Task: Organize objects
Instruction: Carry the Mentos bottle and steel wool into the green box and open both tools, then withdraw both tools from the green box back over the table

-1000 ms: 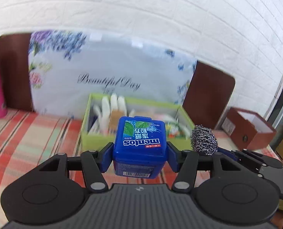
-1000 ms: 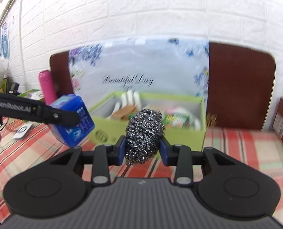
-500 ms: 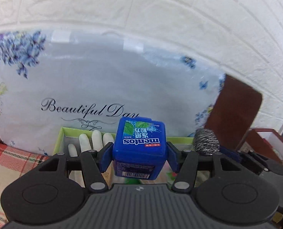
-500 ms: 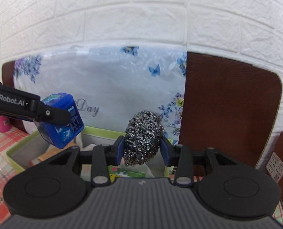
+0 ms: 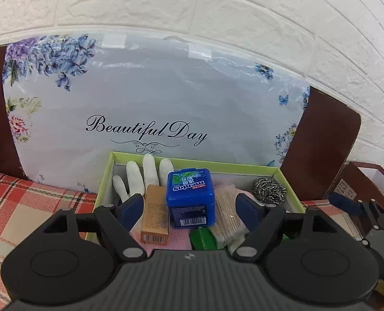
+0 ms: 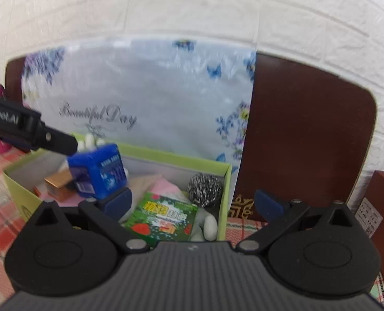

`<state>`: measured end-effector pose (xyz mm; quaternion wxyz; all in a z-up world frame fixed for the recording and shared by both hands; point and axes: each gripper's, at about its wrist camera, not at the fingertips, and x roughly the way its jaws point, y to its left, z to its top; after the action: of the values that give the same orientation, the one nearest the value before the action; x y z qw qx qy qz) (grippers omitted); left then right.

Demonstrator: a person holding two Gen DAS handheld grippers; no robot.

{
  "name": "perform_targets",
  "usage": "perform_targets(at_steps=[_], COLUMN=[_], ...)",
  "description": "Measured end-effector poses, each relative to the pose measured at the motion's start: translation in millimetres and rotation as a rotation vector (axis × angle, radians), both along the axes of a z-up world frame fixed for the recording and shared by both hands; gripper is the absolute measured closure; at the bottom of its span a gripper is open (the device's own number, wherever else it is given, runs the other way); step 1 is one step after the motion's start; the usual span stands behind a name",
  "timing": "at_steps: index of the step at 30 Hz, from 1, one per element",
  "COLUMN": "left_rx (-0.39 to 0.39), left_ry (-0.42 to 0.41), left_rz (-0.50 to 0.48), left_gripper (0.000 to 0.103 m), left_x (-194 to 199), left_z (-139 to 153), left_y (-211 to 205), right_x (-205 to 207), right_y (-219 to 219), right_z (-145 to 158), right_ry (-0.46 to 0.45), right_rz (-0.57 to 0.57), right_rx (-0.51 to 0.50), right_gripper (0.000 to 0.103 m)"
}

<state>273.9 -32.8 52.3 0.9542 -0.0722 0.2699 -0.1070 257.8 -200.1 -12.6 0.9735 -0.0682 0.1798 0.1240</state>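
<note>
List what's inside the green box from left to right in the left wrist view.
White rubber glove → orange-brown carton → blue Mentos box → bundle of toothpicks → steel wool scrubber.

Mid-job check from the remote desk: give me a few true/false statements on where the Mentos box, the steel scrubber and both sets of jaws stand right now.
1. The left gripper is clamped on the blue Mentos box. False: its jaws are spread, pads clear of the box on both sides.
2. The steel wool scrubber lies inside the green box, near its right wall. True.
3. The right gripper holds the scrubber. False: its jaws are open and empty.
4. A white glove lies at the back of the green box. True.
5. The green box is otherwise empty. False: a brown carton and a green packet are in it too.
</note>
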Motion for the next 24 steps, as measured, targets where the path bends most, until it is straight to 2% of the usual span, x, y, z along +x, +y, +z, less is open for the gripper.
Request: perform_targets(at_steps=[5,9,15,24], left_rx=[0.063,0.063,0.037,0.094], left_ry=[0.021,0.01,0.101,0.175], left_rz=[0.038,0.032,0.033,0.091], left_gripper=[0.019,0.018,0.018,0.018], left_x=[-47.9,-91.3,-136.1,-166.8], left_z=[13.6,9.3,-18.0,-48.5], left_y=[-3.1,-0.3,3.8,15.6], right_x=[-50.0,-90.4,-141.5,-184.0], right_y=[-10.3,-15.5,-16.5,-15.9], right_z=[25.9,31.8,21.1,-5.7], right_ry=[-0.038,-0.036,0.007,0.097], right_rz=[0.015,0.038,0.039,0.022], right_rx=[0.048,0.074,0.099,0.106], right_gripper=[0.0,0.0,0.0,0.0])
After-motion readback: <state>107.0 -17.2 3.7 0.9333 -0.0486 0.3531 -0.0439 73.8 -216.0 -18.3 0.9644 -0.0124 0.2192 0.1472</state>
